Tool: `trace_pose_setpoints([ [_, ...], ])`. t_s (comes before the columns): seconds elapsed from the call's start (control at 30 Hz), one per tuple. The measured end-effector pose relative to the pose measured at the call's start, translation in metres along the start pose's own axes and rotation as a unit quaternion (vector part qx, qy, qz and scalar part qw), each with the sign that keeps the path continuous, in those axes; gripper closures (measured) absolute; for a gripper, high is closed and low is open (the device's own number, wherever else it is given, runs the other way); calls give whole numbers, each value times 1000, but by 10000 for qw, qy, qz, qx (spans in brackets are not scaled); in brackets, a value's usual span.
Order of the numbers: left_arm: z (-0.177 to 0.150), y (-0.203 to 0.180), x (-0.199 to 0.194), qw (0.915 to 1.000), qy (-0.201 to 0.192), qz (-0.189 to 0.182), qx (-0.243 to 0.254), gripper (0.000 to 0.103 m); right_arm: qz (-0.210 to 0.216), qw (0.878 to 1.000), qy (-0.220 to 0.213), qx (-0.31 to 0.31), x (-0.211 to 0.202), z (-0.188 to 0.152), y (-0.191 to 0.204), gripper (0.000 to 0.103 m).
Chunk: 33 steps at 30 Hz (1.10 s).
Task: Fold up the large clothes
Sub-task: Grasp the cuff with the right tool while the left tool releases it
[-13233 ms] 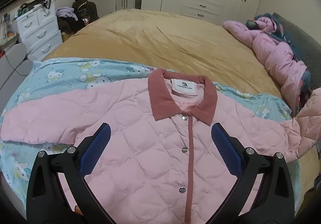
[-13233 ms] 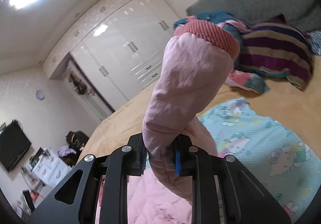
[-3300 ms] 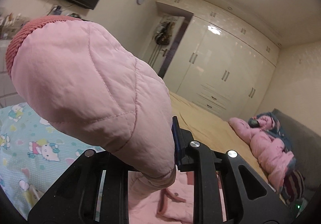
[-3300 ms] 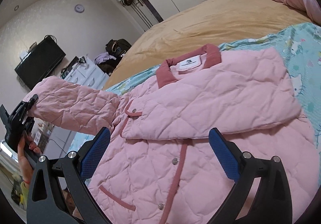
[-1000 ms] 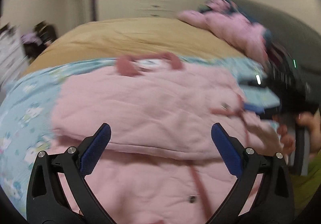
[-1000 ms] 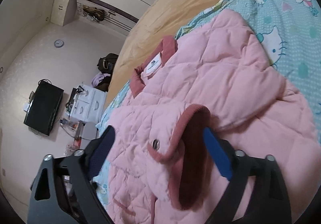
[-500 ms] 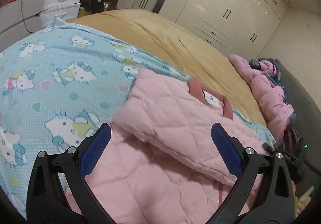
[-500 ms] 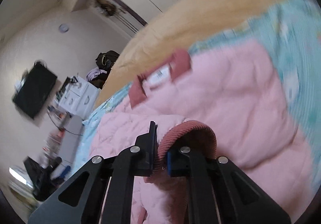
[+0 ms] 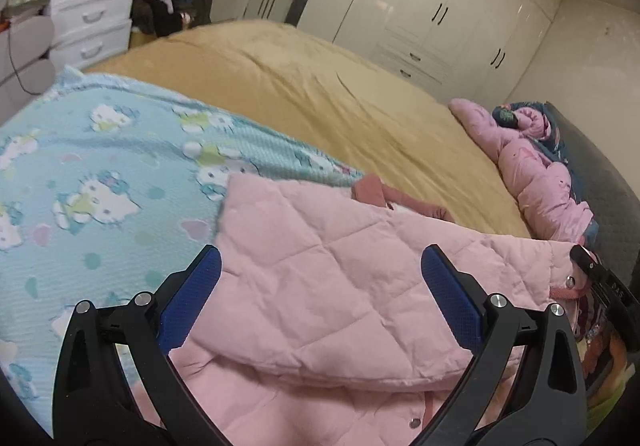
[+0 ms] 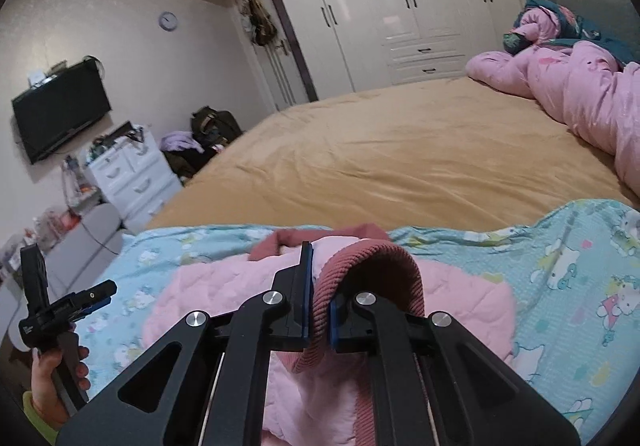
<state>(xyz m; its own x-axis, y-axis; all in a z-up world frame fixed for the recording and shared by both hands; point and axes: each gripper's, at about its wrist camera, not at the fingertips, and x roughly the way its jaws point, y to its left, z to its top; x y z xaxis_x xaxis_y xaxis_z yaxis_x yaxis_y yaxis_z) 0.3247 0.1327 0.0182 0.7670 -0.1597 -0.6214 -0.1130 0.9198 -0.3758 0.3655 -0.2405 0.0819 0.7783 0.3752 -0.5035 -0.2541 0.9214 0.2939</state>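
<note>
A pink quilted jacket [image 9: 320, 286] with a dark red collar [image 9: 372, 192] lies on a light blue cartoon-cat blanket [image 9: 100, 182] on the bed. Both sleeves are folded across its chest. My left gripper [image 9: 320, 298] is open and empty, low over the folded sleeve. My right gripper [image 10: 318, 302] is shut on the sleeve's dark red ribbed cuff [image 10: 372, 266] and holds it over the jacket [image 10: 224, 286]. The right gripper also shows at the right edge of the left wrist view [image 9: 600, 278], and the left gripper shows at the left of the right wrist view [image 10: 80, 304].
A mustard bedspread [image 9: 320, 86] covers the bed behind the blanket. A pile of pink bedding and clothes [image 10: 580, 86] lies by the grey headboard [image 9: 608, 182]. White drawers [image 9: 92, 6], bags, a wall television [image 10: 60, 106] and white wardrobes [image 10: 400, 6] stand around the room.
My right gripper has closed on the red cuff of the sleeve and lifted it a little over the jacket. My left gripper stays open and has moved closer over the folded sleeve.
</note>
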Motion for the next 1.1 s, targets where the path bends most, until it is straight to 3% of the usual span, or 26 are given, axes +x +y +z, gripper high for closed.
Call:
trace_pose_setpoints([
  [0.27,-22,-14,36,9972,222,-435,560,10,-386,9988,279,59,20,-22,-19,97],
  [0.3,-26,-16,39,9962,261,-473,682,17,-421,9986,315,82,22,-24,-21,97],
  [0.33,-30,-18,43,9951,325,-472,809,31,-448,9982,365,129,26,-26,-24,97],
  [0.4,-35,-17,49,9939,489,-482,864,47,-491,9978,413,179,30,-29,-25,97],
  [0.6,-42,-20,62,9910,702,-540,999,53,-577,9968,495,232,35,-35,-26,97],
  [0.87,-58,-19,86,9862,1105,-256,1205,54,-624,9957,598,346,40,-41,-28,95],
  [0.93,-60,-16,87,9864,1115,-257,1176,54,-581,9956,623,378,37,-41,-26,90],
  [1.03,-61,-12,89,9860,1192,-307,1121,53,-581,9962,524,379,27,-41,-23,70],
  [1.1,-61,-10,91,9861,1217,-328,1082,53,-644,9961,447,398,19,-40,-20,67],
])
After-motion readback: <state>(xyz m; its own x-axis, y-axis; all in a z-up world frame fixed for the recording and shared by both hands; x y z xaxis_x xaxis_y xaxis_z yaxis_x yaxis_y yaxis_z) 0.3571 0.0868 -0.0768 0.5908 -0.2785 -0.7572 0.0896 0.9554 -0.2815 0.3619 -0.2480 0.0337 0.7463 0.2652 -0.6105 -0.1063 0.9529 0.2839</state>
